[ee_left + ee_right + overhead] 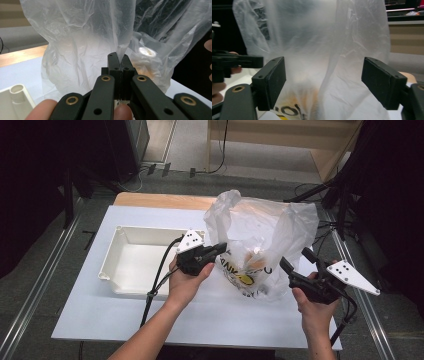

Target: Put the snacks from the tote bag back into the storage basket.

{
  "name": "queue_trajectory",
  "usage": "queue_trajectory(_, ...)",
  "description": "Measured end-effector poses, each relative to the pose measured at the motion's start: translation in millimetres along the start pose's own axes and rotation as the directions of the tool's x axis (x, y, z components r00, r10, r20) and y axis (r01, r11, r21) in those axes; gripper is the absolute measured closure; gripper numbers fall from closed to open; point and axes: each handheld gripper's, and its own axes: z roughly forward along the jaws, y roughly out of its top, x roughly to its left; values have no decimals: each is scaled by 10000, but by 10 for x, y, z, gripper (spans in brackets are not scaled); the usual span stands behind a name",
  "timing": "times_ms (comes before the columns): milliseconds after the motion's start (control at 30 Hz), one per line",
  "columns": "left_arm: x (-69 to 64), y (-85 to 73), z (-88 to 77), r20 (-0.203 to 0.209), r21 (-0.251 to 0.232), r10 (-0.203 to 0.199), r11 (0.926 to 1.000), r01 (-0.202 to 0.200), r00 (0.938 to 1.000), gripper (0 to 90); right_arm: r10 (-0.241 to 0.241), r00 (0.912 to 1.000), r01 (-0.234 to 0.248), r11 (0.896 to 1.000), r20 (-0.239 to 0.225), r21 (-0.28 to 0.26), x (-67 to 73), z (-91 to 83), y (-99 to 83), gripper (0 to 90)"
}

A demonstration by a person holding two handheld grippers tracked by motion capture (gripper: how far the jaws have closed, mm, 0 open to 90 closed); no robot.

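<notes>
A translucent plastic bag [260, 227] with yellow and black print stands upright on the white tabletop [100, 312], holding pale orange items I cannot make out. My left gripper [221, 249] is at the bag's left side, shut on a fold of the bag's film [121, 51], which rises from between its closed jaws. My right gripper [295, 257] is at the bag's right side and stands open. The right gripper view has the bag [327, 50] in front of the wide-apart pads [272, 80], with no pad pressing on it. The left gripper [234, 62] also appears there at the left edge.
A white, empty rectangular tray [115, 247] lies left of the bag; its corner [15, 96] is in the left gripper view. A wooden strip [160, 200] runs along the table's far edge. Dark stands and cables [330, 190] flank the table.
</notes>
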Motion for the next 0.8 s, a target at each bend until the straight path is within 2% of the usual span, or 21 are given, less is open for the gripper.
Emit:
queue_trajectory(267,-37,-47,9,24,149,115,9998,-116,9999,900,134,9995,-131,9999,-275,113,151,125,58,213)
queue_trajectory(300,-39,-66,12,65,193,149,9997,-151,9999,900,123,9999,-122,9998,-87,139,185,153,52,401)
queue_trajectory(333,-40,-75,12,74,205,134,9997,-135,9999,900,83,10000,-83,9998,-20,166,192,164,44,517)
queue_trajectory(367,-36,-82,10,97,247,99,9996,-101,9999,900,104,9999,-105,9996,60,250,190,176,37,583)
queue_trajectory(433,-33,-91,10,109,271,81,9996,-84,9999,900,294,9993,-283,9986,-242,444,149,201,15,725)
queue_trajectory(467,-35,-105,12,116,284,31,9996,-35,9999,900,294,9993,-283,9986,-242,444,149,201,15,725)
queue_trajectory(500,-37,-124,15,135,371,34,9993,-39,9999,900,262,9994,-251,9986,-224,456,130,208,-2,762)
queue_trajectory(633,-54,-201,49,73,653,5,9979,-10,10000,900,220,9986,-249,9978,474,610,63,227,-101,889)
queue_trajectory(733,-59,-277,88,-12,865,-88,9962,89,10000,900,306,9952,-391,9951,928,911,-8,262,-192,900)
queue_trajectory(800,-64,-292,96,-79,941,-91,9955,98,9999,900,289,9950,-385,9943,957,998,-28,274,-215,900)
